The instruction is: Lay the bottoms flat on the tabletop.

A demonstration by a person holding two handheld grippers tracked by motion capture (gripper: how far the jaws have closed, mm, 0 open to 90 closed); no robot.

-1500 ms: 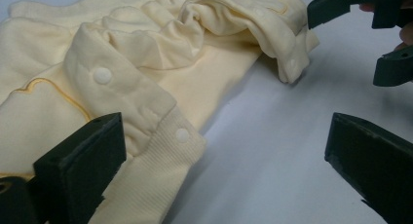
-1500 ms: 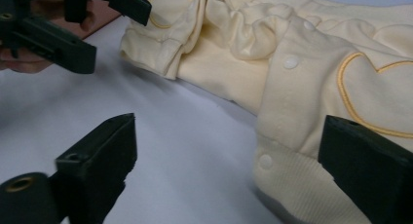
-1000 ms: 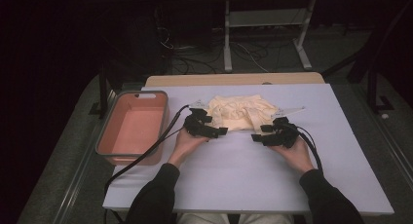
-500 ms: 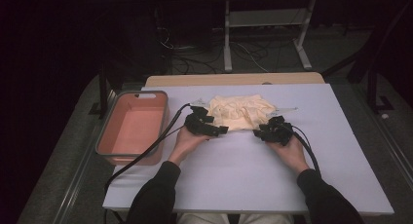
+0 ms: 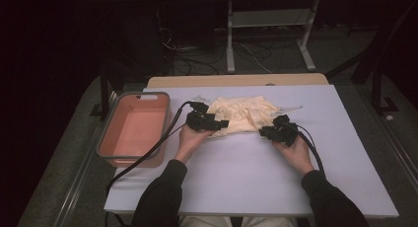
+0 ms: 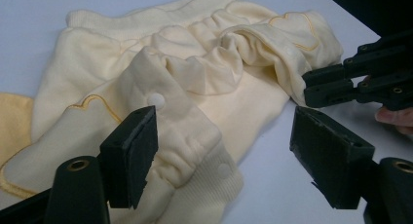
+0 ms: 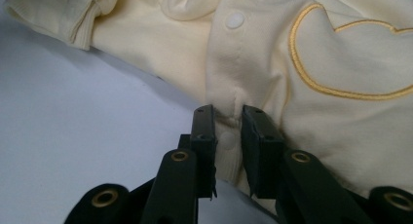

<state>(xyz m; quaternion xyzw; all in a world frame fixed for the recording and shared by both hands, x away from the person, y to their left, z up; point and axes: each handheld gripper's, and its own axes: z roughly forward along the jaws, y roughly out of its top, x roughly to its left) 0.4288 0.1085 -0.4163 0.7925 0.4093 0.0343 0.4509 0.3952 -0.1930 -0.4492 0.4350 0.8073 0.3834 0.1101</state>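
High view: a lavender-topped table (image 5: 236,182) bears every item; places below are given relative to the cream garment (image 5: 244,113), which lies crumpled on the far middle of the tabletop. Well to the left of the garment, at the table's left edge, stands a salmon-coloured tray (image 5: 134,128) with a grey rim. At the garment's near-left edge sits the left gripper (image 5: 223,124), held in the person's left hand (image 5: 190,139), its cable trailing toward the tray side. At the garment's near-right edge sits the right gripper (image 5: 262,132), held in the right hand (image 5: 296,153).

Left gripper view: the garment (image 6: 195,83) shows a snap-button placket, ribbed cuffs and gold heart outlines. The left gripper (image 6: 224,151) has just been closing, yet its jaws stand wide apart; the left jaw rests against a folded cuff, the right jaw is over bare tabletop, and no pad presses the cloth from both sides. Farther off, at the garment's right edge, the right gripper (image 6: 311,87) bites the fabric.

Right gripper view: the right gripper (image 7: 228,121), its jaws having just been closing, pinches the hem of the placket (image 7: 229,63) just below a white snap (image 7: 234,20); a gold heart outline (image 7: 341,58) lies beside the pinch.
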